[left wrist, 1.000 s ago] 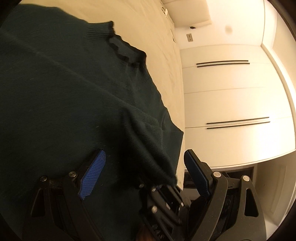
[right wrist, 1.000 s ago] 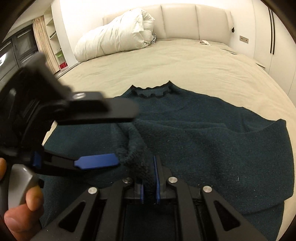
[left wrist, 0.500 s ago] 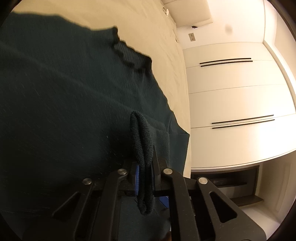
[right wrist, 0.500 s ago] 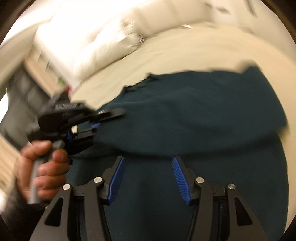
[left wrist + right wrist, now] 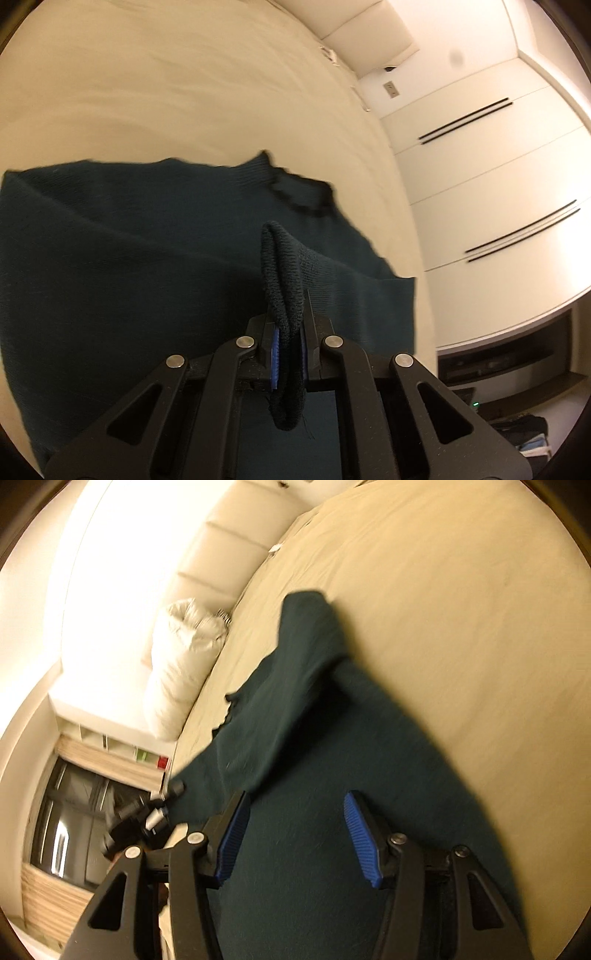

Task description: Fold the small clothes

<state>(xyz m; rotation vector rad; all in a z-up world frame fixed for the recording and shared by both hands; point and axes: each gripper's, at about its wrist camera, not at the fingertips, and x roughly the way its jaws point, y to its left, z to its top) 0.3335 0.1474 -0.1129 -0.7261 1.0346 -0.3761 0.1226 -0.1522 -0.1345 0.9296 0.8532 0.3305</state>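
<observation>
A dark green knit sweater [image 5: 129, 258] lies spread on a beige bed [image 5: 147, 92], its frilled collar [image 5: 295, 188] toward the wardrobe side. My left gripper [image 5: 288, 350] is shut on a sleeve cuff [image 5: 282, 273] that stands up in a loop between the blue pads. In the right wrist view the sweater [image 5: 314, 849] runs under my right gripper [image 5: 295, 834], which is open and empty just above the cloth, blue pads [image 5: 360, 838] wide apart. The left gripper [image 5: 147, 819] shows blurred at the sweater's left edge.
A white rolled duvet [image 5: 181, 664] lies against the padded headboard [image 5: 207, 554]. White wardrobe doors [image 5: 498, 184] stand beside the bed. Bare beige bedsheet [image 5: 461, 627] surrounds the sweater. Curtains and a dark window [image 5: 62, 830] are at the far side.
My left gripper closed on the sleeve cuff and has lifted it. My right gripper let go of the cuff, opened and swung away, turning over the sweater body.
</observation>
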